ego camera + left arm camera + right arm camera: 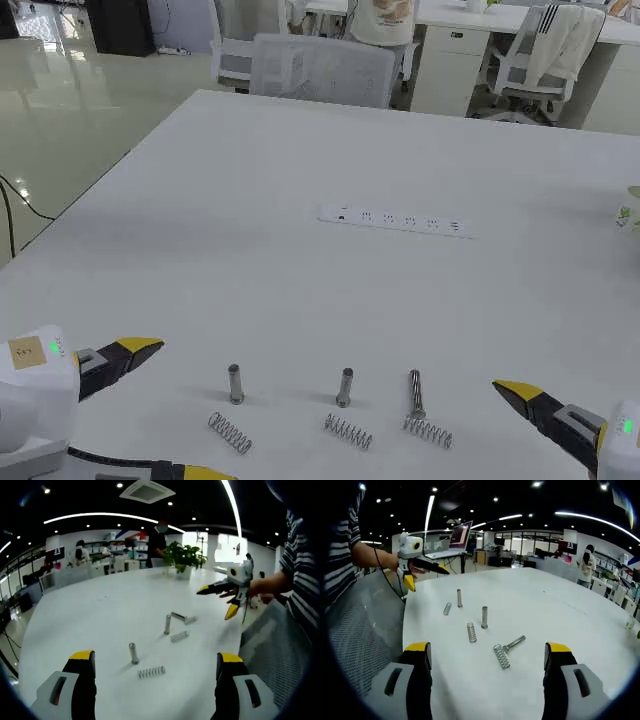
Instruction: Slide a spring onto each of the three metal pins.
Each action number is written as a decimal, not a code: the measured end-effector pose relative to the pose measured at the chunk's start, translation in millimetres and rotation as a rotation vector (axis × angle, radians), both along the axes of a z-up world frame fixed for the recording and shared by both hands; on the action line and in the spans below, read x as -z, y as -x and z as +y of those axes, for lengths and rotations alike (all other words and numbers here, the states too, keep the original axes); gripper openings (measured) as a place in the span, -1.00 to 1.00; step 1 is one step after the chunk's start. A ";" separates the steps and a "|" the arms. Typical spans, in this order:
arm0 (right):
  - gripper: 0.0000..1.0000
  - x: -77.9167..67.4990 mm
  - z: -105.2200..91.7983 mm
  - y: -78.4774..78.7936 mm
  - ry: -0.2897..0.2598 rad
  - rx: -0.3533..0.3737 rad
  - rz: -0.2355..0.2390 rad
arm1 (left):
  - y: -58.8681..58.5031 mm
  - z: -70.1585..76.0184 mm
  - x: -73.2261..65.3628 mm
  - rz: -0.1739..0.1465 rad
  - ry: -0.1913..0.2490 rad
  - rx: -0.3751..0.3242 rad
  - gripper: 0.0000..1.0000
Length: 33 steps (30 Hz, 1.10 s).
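Note:
Three metal pins sit in a row near the table's front edge. The left pin (236,384) and middle pin (344,387) stand upright. The right pin (415,394) lies on its side, as the right gripper view shows (514,643). A loose spring lies flat in front of each pin: left spring (230,432), middle spring (348,431), right spring (428,431). My left gripper (170,410) hovers open at the lower left, apart from the left pin. My right gripper (487,647) is open and holds nothing; one of its yellow-tipped fingers (520,392) shows right of the springs.
A white power strip (397,220) lies mid-table, far behind the pins. Office chairs (320,68) stand at the table's far edge. A potted plant (184,556) stands at one end of the table. Other people stand in the background.

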State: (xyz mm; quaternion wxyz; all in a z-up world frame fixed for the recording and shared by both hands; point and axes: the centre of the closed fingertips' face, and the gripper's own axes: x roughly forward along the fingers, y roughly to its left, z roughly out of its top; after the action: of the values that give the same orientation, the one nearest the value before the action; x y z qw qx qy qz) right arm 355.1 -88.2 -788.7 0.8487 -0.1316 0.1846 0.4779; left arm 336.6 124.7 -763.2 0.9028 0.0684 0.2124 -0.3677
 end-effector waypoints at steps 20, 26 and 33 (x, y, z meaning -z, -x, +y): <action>0.85 0.3 3.6 -0.5 0.001 -0.002 0.002 | -1.0 2.9 -2.3 -0.006 -0.002 0.001 0.96; 0.85 0.5 3.3 -0.6 0.001 -0.001 0.002 | 0.6 4.0 -0.6 -0.002 0.002 -0.003 0.96; 0.85 0.5 5.1 -0.2 -0.004 -0.004 0.004 | 2.5 5.5 0.4 0.002 0.011 -0.005 0.96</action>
State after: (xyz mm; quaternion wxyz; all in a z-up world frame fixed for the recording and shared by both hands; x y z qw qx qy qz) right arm 355.3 -83.1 -789.2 0.8476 -0.1294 0.1853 0.4801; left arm 334.1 130.2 -763.6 0.9037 0.0627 0.2117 -0.3668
